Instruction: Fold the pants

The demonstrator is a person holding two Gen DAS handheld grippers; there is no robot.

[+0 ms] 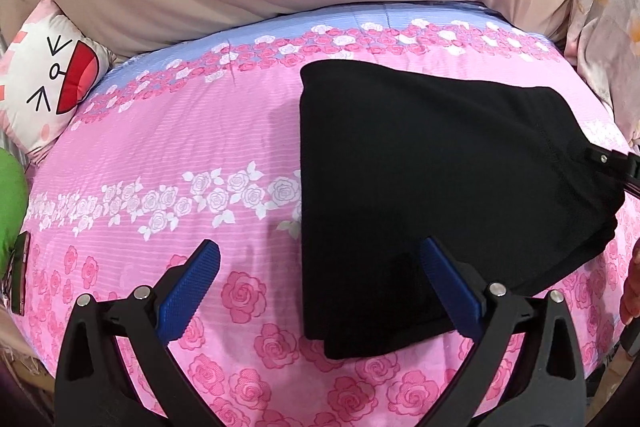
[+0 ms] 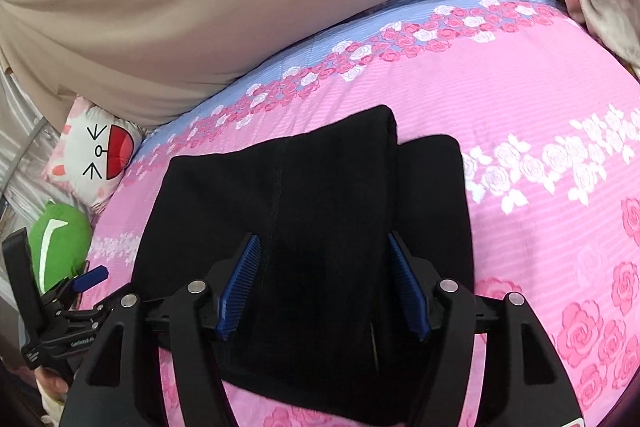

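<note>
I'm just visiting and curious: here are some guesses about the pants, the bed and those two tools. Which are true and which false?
1. The black pants lie folded on a pink rose-print bedspread. True.
2. The left tool is clamped shut on the pants. False: it is open, gripping nothing.
3. The right tool is open above the pants. True.
4. A cartoon-face cushion lies on top of the pants. False: it sits apart at the bed's edge.
</note>
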